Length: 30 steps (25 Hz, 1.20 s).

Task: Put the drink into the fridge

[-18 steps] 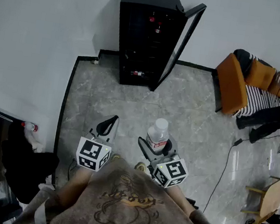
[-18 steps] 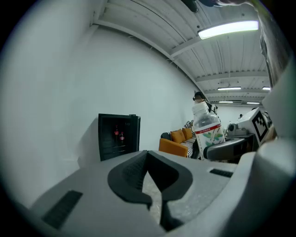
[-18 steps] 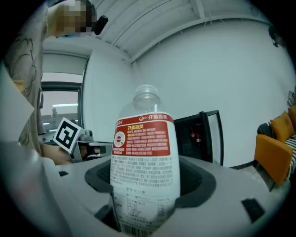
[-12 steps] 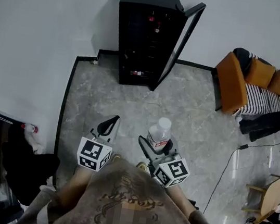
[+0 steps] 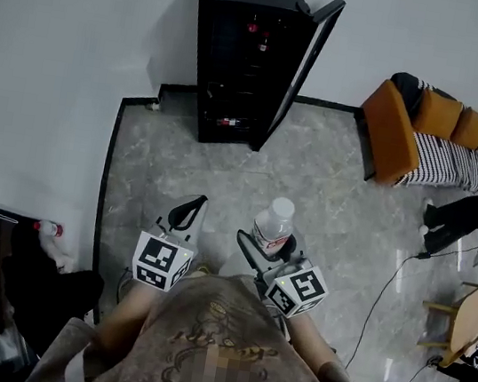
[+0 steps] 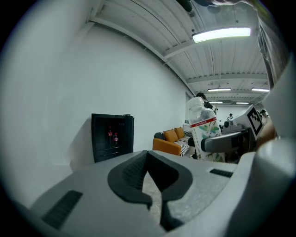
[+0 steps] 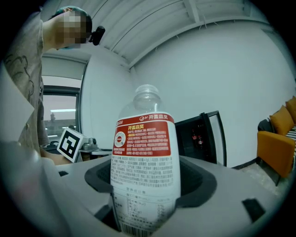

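The right hand-held gripper (image 5: 271, 246) grasps the drink bottle (image 7: 144, 171) upright between its jaws, its cap above them. Just beside it, the left hand-held gripper (image 5: 190, 207) is clenched on nothing. The black fridge (image 5: 238, 60) stands well ahead, door open.

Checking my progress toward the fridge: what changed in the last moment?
The person by the sofa shifted toward the right edge, legs now stretched out. The right claw still holds the bottle upright, the left claw stays shut and empty, and the fridge door remains open.
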Motion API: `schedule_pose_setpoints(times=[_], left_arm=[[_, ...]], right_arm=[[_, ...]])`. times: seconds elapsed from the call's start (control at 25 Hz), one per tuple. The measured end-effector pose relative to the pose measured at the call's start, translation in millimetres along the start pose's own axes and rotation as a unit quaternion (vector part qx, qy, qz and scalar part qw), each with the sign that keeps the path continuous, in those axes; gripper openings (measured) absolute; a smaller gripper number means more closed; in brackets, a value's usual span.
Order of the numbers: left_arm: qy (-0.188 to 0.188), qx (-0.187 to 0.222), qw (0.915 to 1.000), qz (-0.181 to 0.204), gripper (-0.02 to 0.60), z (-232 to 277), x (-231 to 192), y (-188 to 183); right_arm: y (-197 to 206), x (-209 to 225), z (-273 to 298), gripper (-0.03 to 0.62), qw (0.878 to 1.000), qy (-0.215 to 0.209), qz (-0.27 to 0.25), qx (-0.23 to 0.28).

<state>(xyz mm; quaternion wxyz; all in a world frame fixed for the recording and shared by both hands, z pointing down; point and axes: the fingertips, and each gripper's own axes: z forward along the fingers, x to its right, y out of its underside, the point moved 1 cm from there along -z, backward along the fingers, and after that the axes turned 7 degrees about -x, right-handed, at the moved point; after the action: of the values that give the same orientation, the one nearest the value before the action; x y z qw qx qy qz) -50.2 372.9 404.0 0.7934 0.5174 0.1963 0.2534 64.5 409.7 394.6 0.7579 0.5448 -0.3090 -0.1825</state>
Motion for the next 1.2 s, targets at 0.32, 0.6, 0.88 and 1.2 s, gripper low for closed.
schedule_pose_setpoints(times=[0.32,0.6,0.88,1.2], left_arm=[[0.01,-0.006,0.9999,-0.001,0.005,12.6,-12.4,1.4],[0.007,-0.008,0.9999,0.0,0.005,30.8,-33.0,-1.6],[0.009,-0.012,0.9999,-0.004,0.005,50.7,-47.0,-4.2],[0.015,-0.021,0.9996,-0.008,0.005,73.6,-65.3,-7.6]], right_arm=[[-0.7,9.1,17.2,0.339,1.0,0.008,0.013,0.006],[-4.1,23.7,45.9,0.339,1.0,0.002,0.006,0.003],[-3.2,40.3,65.5,0.339,1.0,0.005,0.006,-0.008],[-6.4,63.1,91.7,0.339,1.0,0.008,0.018,-0.018]])
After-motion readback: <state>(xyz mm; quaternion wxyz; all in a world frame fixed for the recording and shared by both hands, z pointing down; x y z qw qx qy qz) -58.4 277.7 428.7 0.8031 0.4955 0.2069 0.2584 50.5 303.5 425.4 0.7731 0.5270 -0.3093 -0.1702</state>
